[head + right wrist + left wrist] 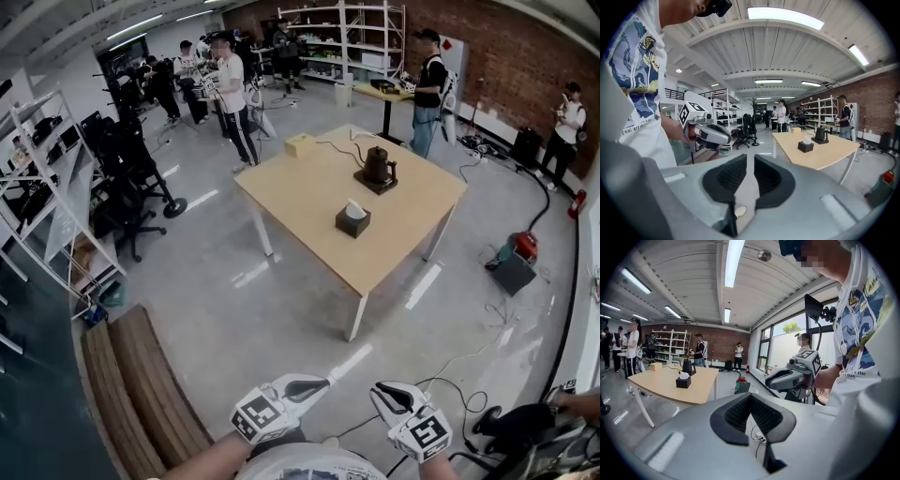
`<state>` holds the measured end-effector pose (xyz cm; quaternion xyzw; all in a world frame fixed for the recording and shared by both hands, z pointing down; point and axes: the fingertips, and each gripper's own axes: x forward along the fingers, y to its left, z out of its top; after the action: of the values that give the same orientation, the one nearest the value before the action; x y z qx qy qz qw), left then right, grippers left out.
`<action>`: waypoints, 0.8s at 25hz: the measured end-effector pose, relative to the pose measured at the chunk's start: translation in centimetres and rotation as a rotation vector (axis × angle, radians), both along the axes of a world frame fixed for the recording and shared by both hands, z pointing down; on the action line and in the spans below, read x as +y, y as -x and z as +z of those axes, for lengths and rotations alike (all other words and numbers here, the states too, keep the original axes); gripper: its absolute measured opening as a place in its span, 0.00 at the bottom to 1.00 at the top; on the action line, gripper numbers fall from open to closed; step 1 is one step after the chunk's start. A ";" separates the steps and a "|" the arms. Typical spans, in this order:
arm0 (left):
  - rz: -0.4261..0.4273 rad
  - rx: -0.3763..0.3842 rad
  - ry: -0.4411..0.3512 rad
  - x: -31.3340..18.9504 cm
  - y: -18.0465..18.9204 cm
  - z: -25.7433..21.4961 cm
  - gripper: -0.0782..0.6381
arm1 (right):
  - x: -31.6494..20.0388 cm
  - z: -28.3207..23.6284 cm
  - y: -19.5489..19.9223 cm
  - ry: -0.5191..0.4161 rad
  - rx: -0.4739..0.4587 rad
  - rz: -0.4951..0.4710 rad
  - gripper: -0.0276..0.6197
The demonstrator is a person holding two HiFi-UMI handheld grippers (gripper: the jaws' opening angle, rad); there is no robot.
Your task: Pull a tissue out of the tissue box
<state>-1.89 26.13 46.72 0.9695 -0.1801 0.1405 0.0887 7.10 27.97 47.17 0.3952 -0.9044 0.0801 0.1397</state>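
Observation:
A black tissue box point(352, 223) stands on the light wooden table point(309, 202), with a white tissue point(355, 209) sticking out of its top. Both grippers are low in the head view, far from the table, held close to the person's body. My left gripper point(323, 382) has its fingertips together and holds nothing. My right gripper point(380, 394) has a narrow gap between its pads with nothing in it. The left gripper view shows the box point(683, 381) far off at the left, beyond the left gripper point(750, 397). In the right gripper view the box point(805, 146) sits past the right gripper point(750, 161).
On the table also stand a dark kettle point(378, 167) on a black base, a cable and a yellowish box point(300, 143). A wooden bench point(131, 394) lies at the lower left and a red vacuum point(521, 247) at the right. Several people, office chairs and shelves stand around.

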 end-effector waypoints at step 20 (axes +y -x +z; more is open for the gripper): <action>0.144 0.027 -0.054 -22.5 8.6 -0.4 0.12 | -22.1 -1.7 9.4 -0.043 0.043 0.130 0.14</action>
<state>-10.53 3.67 46.27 0.9838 -0.1123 0.1288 0.0545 -2.30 5.89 45.45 0.4575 -0.8752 0.0609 0.1451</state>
